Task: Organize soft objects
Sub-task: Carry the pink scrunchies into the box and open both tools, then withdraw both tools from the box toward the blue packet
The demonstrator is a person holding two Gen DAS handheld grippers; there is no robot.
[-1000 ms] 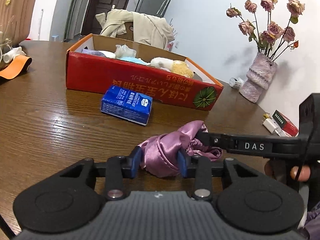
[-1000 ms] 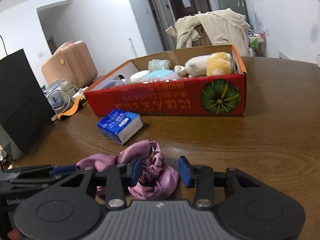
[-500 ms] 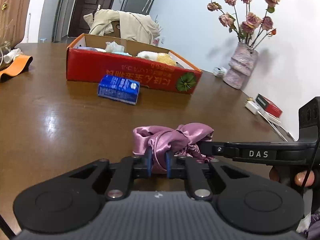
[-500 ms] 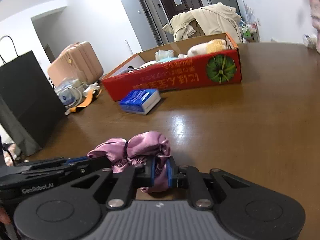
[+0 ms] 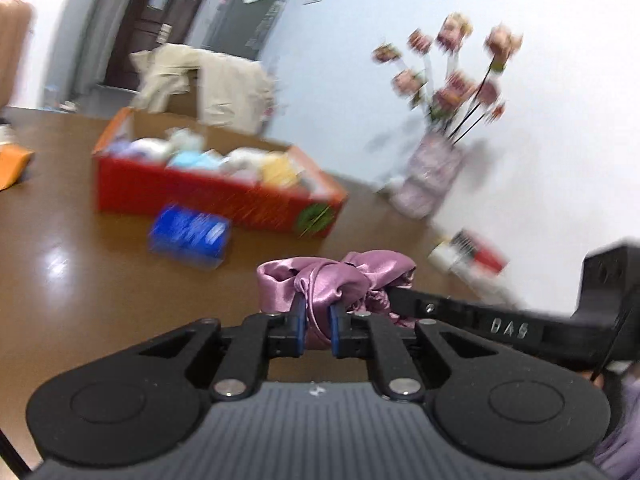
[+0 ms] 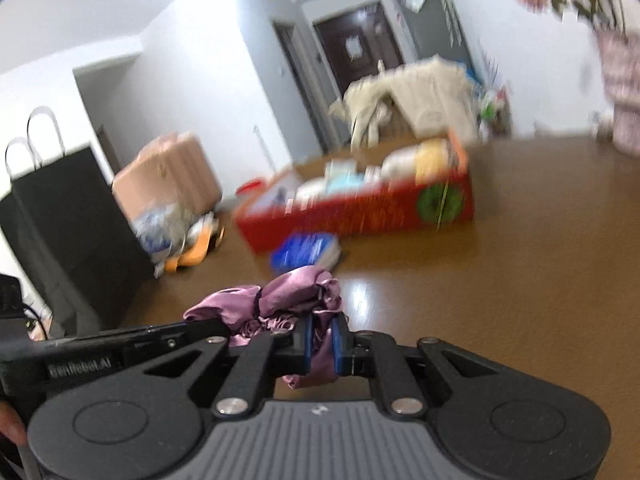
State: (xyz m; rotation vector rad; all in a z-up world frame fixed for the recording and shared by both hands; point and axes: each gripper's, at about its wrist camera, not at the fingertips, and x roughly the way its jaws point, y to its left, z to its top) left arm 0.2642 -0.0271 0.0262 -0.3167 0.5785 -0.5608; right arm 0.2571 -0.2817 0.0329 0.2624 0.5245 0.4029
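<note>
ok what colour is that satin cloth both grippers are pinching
The satin cloth is a shiny mauve-pink, plain with no pattern; the left wrist view shows it best.

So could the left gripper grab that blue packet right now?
Probably not yet. The left gripper has its jaws shut on the purple satin cloth, so it is busy. The blue packet lies unblocked on the table beyond.

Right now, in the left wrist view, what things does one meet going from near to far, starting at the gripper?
left gripper → purple satin cloth pinched in it → blue packet → red box with soft things inside → beige garment on a chair → dark door.
</note>
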